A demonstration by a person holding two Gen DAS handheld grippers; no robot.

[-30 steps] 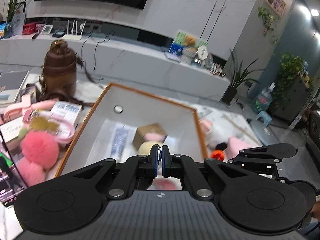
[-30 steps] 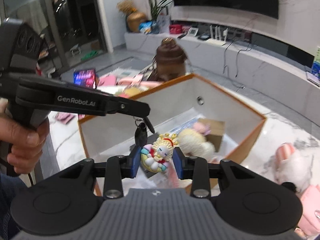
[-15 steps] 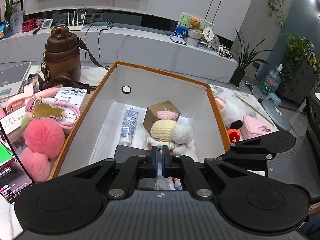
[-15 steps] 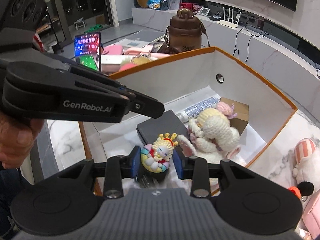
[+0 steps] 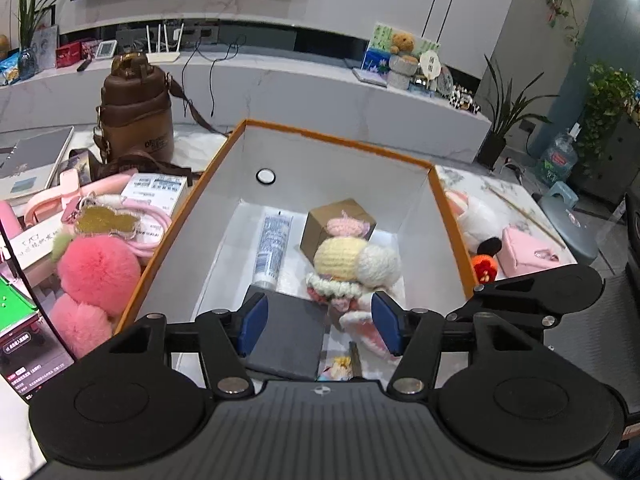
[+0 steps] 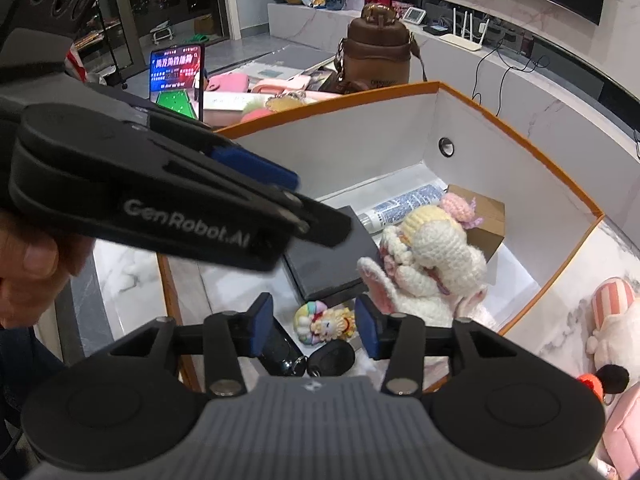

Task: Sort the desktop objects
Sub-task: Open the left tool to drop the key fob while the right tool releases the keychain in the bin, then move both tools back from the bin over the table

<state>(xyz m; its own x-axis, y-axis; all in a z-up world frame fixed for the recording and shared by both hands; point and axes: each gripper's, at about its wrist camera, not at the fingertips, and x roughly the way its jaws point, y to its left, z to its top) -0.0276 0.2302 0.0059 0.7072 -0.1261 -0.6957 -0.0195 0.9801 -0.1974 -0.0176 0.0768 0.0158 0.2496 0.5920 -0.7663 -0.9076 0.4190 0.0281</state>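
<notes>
Released, keychain figure [image 6: 326,322] lies in box [image 6: 520,136] between right hand-held gripper's [image 6: 316,330] fingers.

left wrist: close above box [image 5: 448,216], facing TV wall | right wrist: close, over its near corner, angled left | shared: box [image 6: 520,136] interior, brown bottle [image 5: 134,112]

- Box [image 5: 448,216]: smooth matt white card inside, orange rim.
- Doll [image 6: 436,248]: knitted wool, rough.
- Pompoms [image 5: 96,268]: fluffy pink fur.
- Key charm [image 6: 326,322]: glossy plastic.
- Table [image 6: 560,320]: polished marble.
</notes>
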